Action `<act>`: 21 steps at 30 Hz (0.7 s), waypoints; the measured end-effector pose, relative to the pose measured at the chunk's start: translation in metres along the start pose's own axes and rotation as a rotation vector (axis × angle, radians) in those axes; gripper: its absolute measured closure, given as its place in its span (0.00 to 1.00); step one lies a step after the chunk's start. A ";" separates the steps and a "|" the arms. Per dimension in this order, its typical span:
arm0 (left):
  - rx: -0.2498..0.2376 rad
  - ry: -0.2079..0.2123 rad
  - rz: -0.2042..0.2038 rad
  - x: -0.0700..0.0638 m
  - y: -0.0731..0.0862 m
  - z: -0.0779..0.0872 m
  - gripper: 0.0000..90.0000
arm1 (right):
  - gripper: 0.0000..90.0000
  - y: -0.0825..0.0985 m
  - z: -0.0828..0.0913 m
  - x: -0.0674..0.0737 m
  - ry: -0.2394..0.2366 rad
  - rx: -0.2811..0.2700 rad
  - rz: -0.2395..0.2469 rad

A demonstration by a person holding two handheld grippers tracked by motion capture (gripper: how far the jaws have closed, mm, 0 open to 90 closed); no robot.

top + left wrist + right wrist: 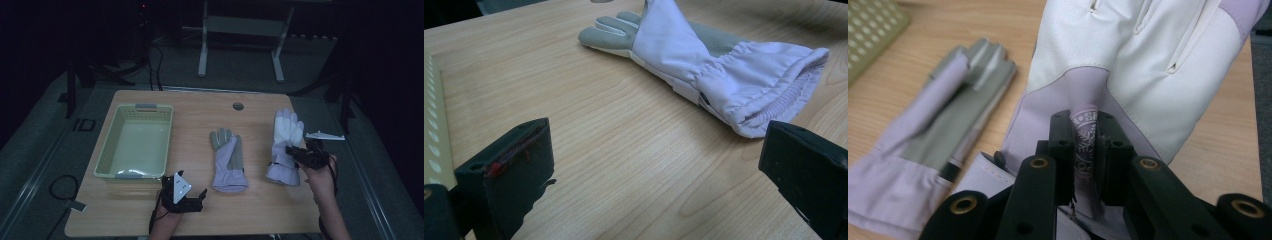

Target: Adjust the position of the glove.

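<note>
Two lilac work gloves lie on the wooden table (260, 210). The white-backed glove (286, 145) is at the right, and my right gripper (294, 151) is shut on a pinched fold of its fabric (1084, 142) near the wrist. The grey-palmed glove (227, 160) lies in the middle, cuff toward me (769, 80). My left gripper (200, 196) rests low near the table's front edge, just right of the basket, jaws wide open with nothing between them; the grey-palmed glove lies ahead of it.
A pale green plastic basket (112, 150) stands on the table's left half, and its perforated wall (431, 135) is close beside my left gripper. A round cable hole (238, 106) sits near the far edge. A metal frame (240, 45) stands on the floor beyond.
</note>
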State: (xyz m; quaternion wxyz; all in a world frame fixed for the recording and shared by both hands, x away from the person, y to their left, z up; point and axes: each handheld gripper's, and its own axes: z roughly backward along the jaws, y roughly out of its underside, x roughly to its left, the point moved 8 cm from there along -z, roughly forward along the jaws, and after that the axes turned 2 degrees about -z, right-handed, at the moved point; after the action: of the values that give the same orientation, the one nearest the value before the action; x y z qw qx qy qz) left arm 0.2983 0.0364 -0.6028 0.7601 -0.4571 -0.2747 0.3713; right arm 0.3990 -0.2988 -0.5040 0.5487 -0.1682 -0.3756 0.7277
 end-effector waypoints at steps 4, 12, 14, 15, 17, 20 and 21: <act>-0.001 0.002 -0.003 0.000 0.000 0.000 0.01 | 0.89 -0.014 0.007 0.011 0.006 -0.015 -0.003; -0.001 0.001 -0.004 0.000 0.000 0.000 0.01 | 0.89 -0.038 0.011 0.042 -0.012 -0.033 0.012; -0.001 0.001 -0.003 0.000 0.000 0.000 0.01 | 0.89 -0.043 0.010 0.052 -0.019 -0.038 0.024; -0.001 0.001 -0.003 0.000 0.000 0.000 0.01 | 0.89 -0.043 0.010 0.052 -0.019 -0.038 0.024; -0.001 0.001 -0.004 0.000 0.000 0.000 0.01 | 0.89 -0.047 0.009 0.061 -0.032 -0.038 0.028; 0.000 0.001 -0.006 0.000 0.000 0.000 0.01 | 0.89 -0.051 0.003 0.082 -0.054 -0.031 0.040; 0.000 0.001 -0.006 0.000 0.000 0.000 0.01 | 0.89 -0.051 0.003 0.082 -0.054 -0.031 0.040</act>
State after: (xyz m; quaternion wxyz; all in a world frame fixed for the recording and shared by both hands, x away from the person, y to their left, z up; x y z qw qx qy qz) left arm 0.2982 0.0362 -0.6028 0.7614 -0.4565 -0.2757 0.3687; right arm 0.4031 -0.2181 -0.4509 0.5210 -0.1644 -0.3982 0.7369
